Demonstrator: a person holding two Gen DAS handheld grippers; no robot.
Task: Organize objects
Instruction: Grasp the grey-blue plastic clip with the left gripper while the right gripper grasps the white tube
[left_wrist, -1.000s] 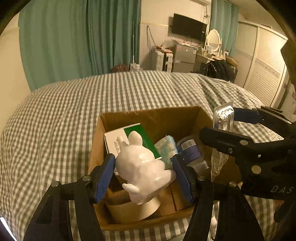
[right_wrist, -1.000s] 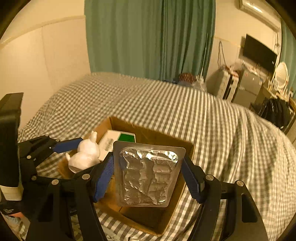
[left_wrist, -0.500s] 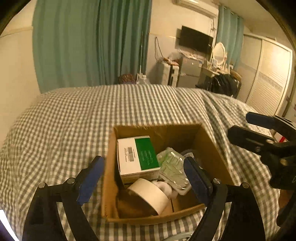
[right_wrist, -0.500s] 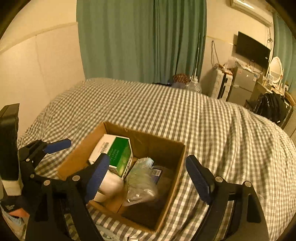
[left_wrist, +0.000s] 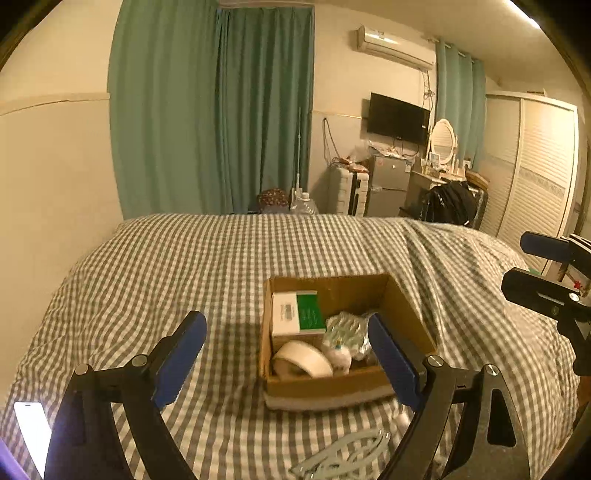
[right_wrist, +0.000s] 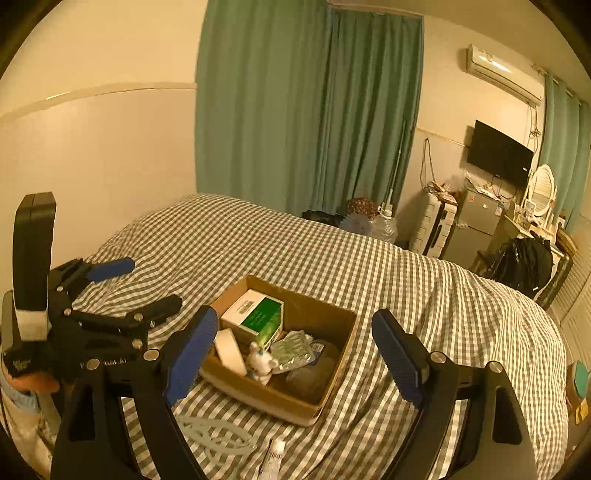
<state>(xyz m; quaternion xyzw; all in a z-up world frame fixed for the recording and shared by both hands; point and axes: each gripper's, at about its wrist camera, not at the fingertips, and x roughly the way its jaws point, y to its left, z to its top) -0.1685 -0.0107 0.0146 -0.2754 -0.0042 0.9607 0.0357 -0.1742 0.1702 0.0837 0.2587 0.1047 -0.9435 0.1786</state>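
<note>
A cardboard box (left_wrist: 402, 302) (right_wrist: 347, 332) sits on the checked bed. In it lie a white and green carton (left_wrist: 299, 314) (right_wrist: 258, 314), a roll of white tape (left_wrist: 303, 360) (right_wrist: 231, 350), a white rabbit figure (left_wrist: 338, 356) (right_wrist: 260, 363) and a foil blister pack (left_wrist: 345, 328) (right_wrist: 293, 350). My left gripper (left_wrist: 288, 354) is open and empty, held back above the near left of the box; it also shows in the right wrist view (right_wrist: 136, 282). My right gripper (right_wrist: 295, 354) is open and empty, above the box's near side; it also shows in the left wrist view (left_wrist: 532, 262).
A pale openwork flat piece (left_wrist: 343, 458) (right_wrist: 218, 434) lies on the bed in front of the box, with a small white tube (right_wrist: 273, 458) next to it. A lit phone (left_wrist: 33, 432) lies at the near left. The bed (left_wrist: 184, 266) stretches out behind the box. Curtains and furniture stand beyond.
Both grippers have let go: the rabbit figure and the blister pack now lie in the box. Both grippers have pulled back and up, away from the box.
</note>
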